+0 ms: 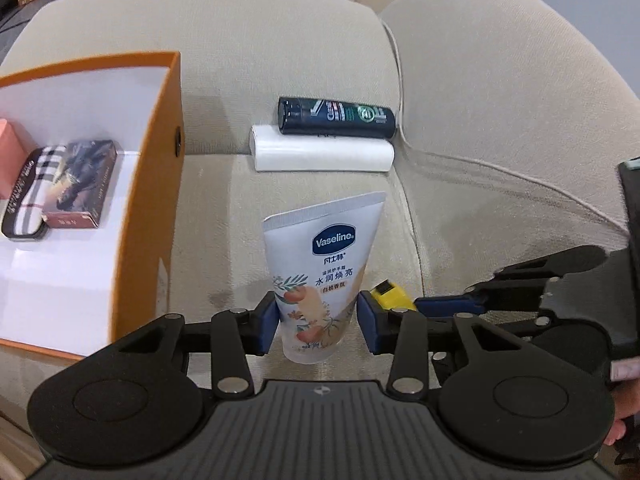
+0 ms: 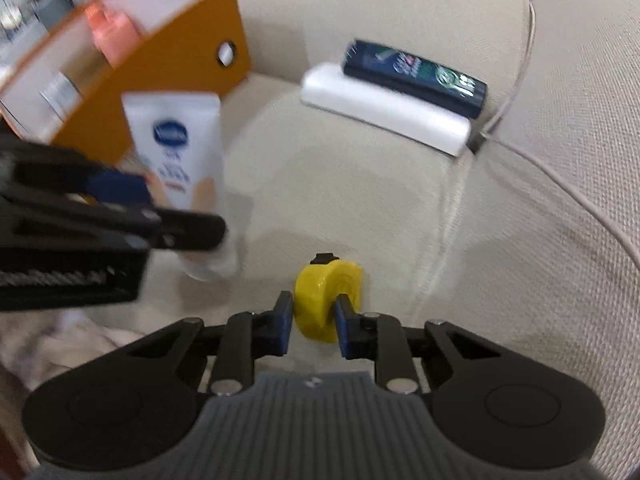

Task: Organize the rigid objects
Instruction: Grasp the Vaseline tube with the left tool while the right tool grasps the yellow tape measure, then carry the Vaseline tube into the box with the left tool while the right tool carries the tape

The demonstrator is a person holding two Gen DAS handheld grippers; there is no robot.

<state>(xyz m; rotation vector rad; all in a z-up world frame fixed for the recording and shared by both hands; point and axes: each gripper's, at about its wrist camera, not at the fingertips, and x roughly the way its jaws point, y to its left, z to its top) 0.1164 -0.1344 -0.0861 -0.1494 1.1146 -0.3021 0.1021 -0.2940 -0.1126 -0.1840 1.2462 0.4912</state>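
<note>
My left gripper (image 1: 317, 324) is shut on a white Vaseline tube (image 1: 324, 268), held upright with its crimped end up. The tube also shows blurred in the right wrist view (image 2: 180, 152). My right gripper (image 2: 312, 320) is shut on a yellow tape measure (image 2: 326, 300) on the sofa seat; its corner shows in the left wrist view (image 1: 390, 294). An orange box (image 1: 148, 184) with a white inside stands at the left and holds a plaid case (image 1: 28, 196), a dark card box (image 1: 82, 182) and a pink box (image 1: 10, 156).
A dark can (image 1: 338, 117) lies on a white block (image 1: 322, 154) against the beige sofa back (image 1: 240, 40). A white cable (image 1: 500, 168) runs over the right cushion. The orange box also shows in the right wrist view (image 2: 160, 80).
</note>
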